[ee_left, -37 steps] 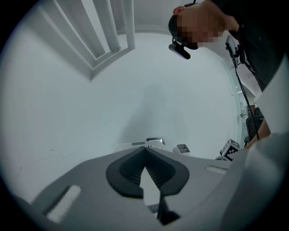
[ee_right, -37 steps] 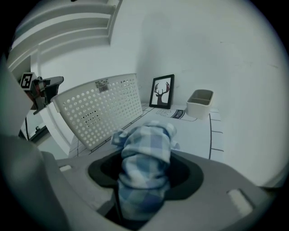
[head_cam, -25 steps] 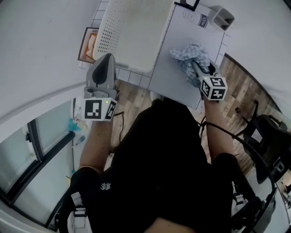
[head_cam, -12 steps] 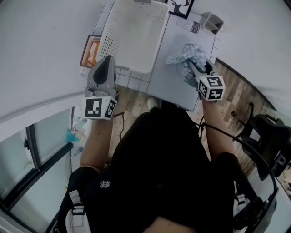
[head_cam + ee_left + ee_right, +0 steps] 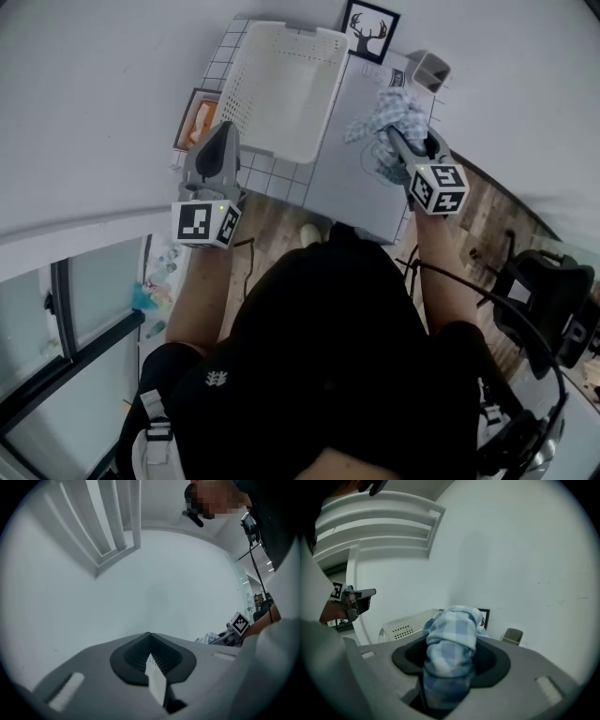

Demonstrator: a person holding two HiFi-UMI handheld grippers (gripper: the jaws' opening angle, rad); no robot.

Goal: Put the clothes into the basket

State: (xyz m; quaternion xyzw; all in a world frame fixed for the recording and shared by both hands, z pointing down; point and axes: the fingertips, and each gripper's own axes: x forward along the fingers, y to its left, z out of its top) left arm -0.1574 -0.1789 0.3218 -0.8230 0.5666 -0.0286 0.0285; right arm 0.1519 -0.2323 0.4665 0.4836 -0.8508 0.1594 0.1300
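Wood-plank flooring (image 5: 483, 199) lies nearest, under a grey tabletop (image 5: 352, 173) just right of the white perforated basket (image 5: 281, 89). Left gripper (image 5: 150, 654), left of the basket: jaws pressed together, nothing between. Right gripper (image 5: 399, 146), right of the basket over the tabletop, pinches a bunched, drooping blue-and-white checked cloth (image 5: 452, 639). Beyond the basket, at the wall: framed deer picture (image 5: 368, 30), small grey bin (image 5: 427, 67).

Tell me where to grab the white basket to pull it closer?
Probably the white basket's near rim, pinched from above with the left gripper, which is closest. The rim is a thin lip the fingers can straddle; the basket is too wide across.
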